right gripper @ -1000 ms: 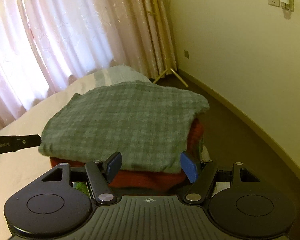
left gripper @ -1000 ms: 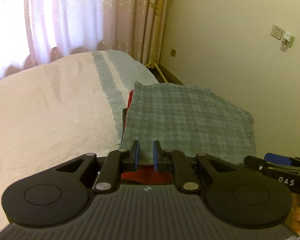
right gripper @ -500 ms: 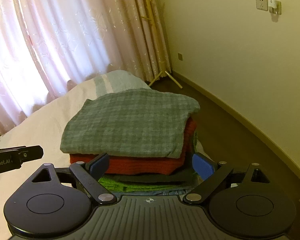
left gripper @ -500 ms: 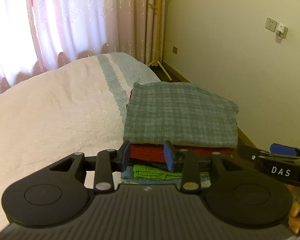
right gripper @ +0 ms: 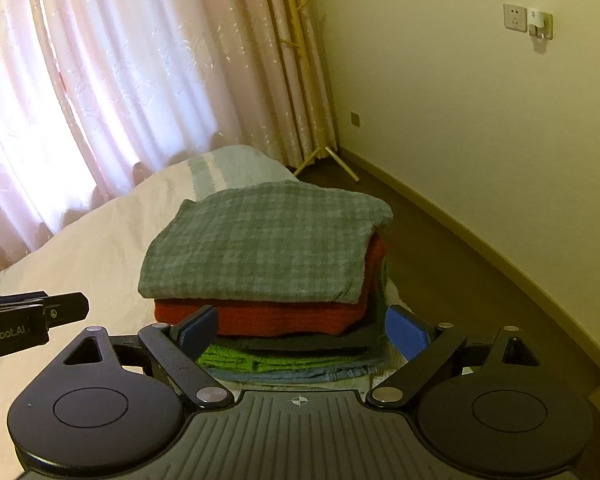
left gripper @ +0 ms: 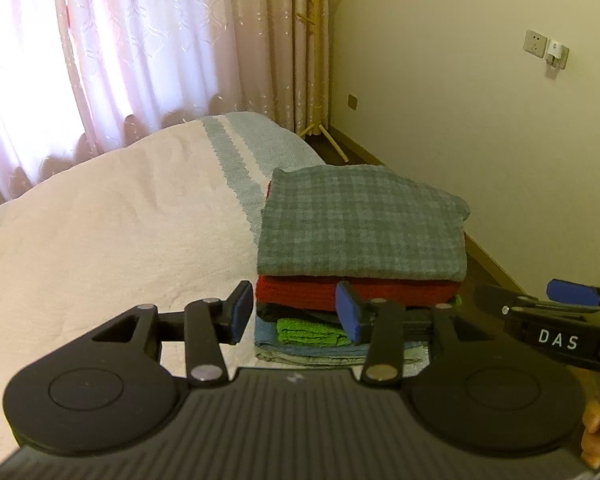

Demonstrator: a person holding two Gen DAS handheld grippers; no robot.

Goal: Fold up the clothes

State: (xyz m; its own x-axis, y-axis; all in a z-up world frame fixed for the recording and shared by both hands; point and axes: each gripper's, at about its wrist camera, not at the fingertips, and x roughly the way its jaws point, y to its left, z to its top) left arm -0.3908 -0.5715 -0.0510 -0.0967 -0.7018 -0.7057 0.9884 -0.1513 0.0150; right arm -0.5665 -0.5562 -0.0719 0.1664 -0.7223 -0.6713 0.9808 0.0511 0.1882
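A folded grey-green checked garment (left gripper: 360, 228) (right gripper: 260, 248) tops a stack on the bed corner. Under it lie a red knit (left gripper: 352, 292) (right gripper: 268, 316), a dark piece, a green one (left gripper: 312, 330) (right gripper: 236, 360) and pale blue ones. My left gripper (left gripper: 294, 312) hangs in front of the stack, its jaws opening, nothing between the blue pads. My right gripper (right gripper: 302, 326) stands open wide before the stack's near edge, holding nothing. In the left wrist view the right gripper's finger (left gripper: 572, 292) shows at the right edge.
The bed (left gripper: 120, 216) with its pale pink cover runs left toward the curtains (right gripper: 120, 80). A wooden coat stand (right gripper: 320, 152) rests in the corner. Dark floor (right gripper: 460, 280) and a cream wall lie right of the stack.
Both grippers let go of the checked garment, opened and drew back and up from the stack. The lower layers of the stack have come into view.
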